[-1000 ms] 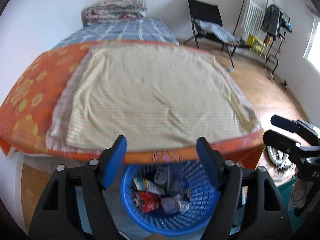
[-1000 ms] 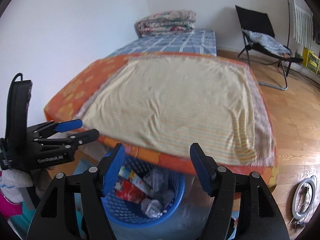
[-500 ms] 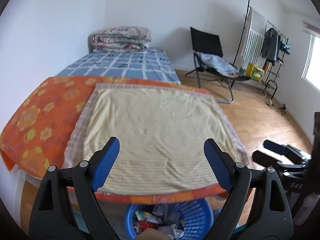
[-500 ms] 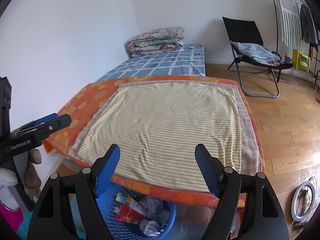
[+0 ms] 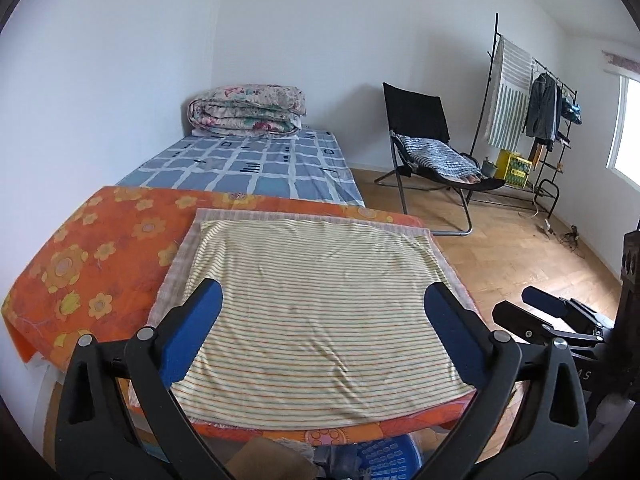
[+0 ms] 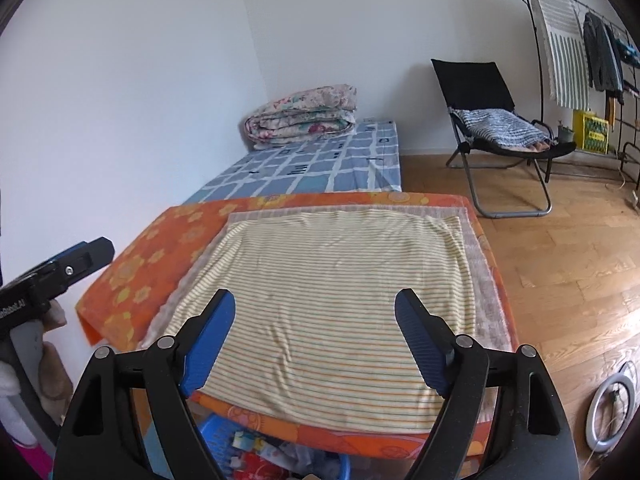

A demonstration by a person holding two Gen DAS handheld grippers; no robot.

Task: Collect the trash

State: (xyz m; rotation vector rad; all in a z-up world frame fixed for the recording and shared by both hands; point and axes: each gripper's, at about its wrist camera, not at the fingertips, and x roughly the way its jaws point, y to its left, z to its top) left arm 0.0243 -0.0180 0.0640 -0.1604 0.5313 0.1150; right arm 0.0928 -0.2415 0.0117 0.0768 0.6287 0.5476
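Note:
A blue plastic basket with wrappers and crumpled trash stands on the floor under the table's near edge; only its rim shows in the left wrist view. My left gripper is open and empty above the striped cloth. My right gripper is open and empty, also above the striped cloth. Each gripper shows at the edge of the other's view.
The table wears an orange flowered cover. Behind it are a bed with a blue checked sheet and a folded quilt. A black folding chair and a clothes rack stand right. A white ring light lies on the wood floor.
Both grippers have risen and tilted up from over the basket. The basket has slid to the bottom edge of both views; the whole table and room now show.

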